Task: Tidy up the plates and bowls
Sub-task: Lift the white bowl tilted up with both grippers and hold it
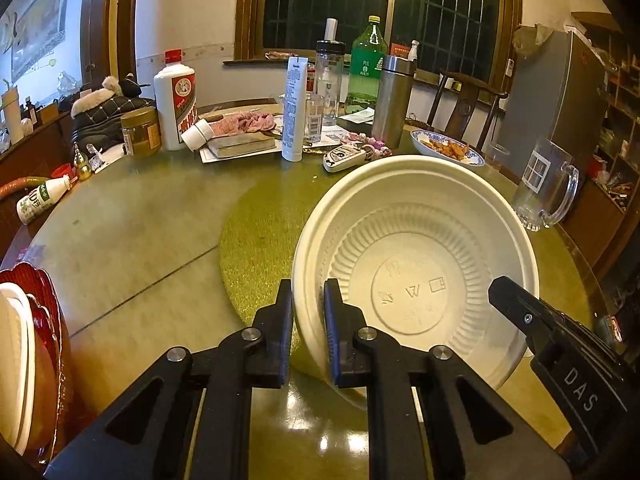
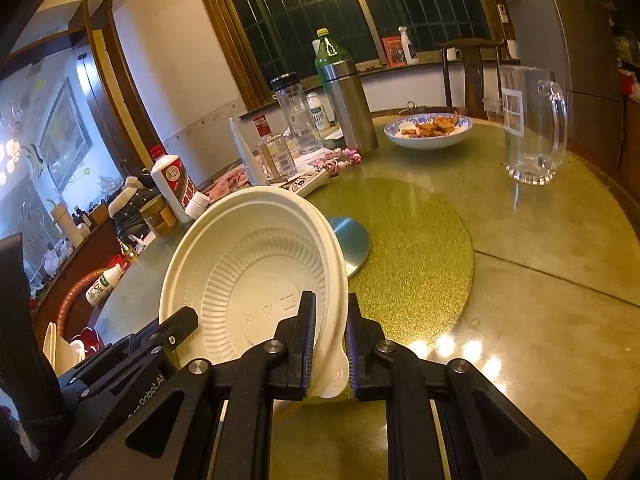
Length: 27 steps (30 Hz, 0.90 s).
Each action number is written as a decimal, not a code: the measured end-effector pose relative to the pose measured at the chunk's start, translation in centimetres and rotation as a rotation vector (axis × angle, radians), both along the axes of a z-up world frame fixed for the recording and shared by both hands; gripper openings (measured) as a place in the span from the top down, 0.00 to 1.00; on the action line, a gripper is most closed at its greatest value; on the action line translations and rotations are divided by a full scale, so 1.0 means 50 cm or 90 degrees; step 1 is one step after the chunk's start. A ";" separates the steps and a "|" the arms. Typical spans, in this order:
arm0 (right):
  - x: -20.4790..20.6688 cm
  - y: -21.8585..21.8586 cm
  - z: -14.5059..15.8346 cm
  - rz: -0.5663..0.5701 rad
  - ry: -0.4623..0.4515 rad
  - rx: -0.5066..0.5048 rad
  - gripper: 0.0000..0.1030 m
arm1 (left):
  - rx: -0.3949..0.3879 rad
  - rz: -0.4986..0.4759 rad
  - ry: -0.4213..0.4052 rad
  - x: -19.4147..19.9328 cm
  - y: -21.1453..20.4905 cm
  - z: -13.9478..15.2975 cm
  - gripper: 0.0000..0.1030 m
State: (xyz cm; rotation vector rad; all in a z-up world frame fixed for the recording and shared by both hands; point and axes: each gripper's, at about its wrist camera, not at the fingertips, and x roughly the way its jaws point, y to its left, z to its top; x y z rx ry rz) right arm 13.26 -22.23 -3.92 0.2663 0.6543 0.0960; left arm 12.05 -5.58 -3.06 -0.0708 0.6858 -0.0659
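Note:
A white disposable bowl (image 1: 416,240) (image 2: 248,260) hangs tilted over the round green placemat (image 1: 264,248) (image 2: 420,248), its inside facing both cameras. My left gripper (image 1: 308,308) is shut on the bowl's left rim. My right gripper (image 2: 330,328) is shut on the opposite rim. Each gripper shows at the edge of the other's view, clamped to the bowl. A red plate (image 1: 44,308) holding stacked white bowls (image 1: 16,360) sits at the near left table edge.
The round table (image 1: 132,248) carries a glass mug (image 2: 532,128), a blue-rimmed dish of food (image 2: 428,130), a steel thermos (image 2: 352,108), bottles and jars at the far side. A flat metal disc (image 2: 352,240) lies on the placemat behind the bowl.

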 end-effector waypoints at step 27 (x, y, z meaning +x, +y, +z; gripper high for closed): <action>-0.002 0.007 -0.012 -0.001 -0.009 -0.028 0.86 | 0.008 0.002 -0.032 -0.012 -0.004 0.008 0.89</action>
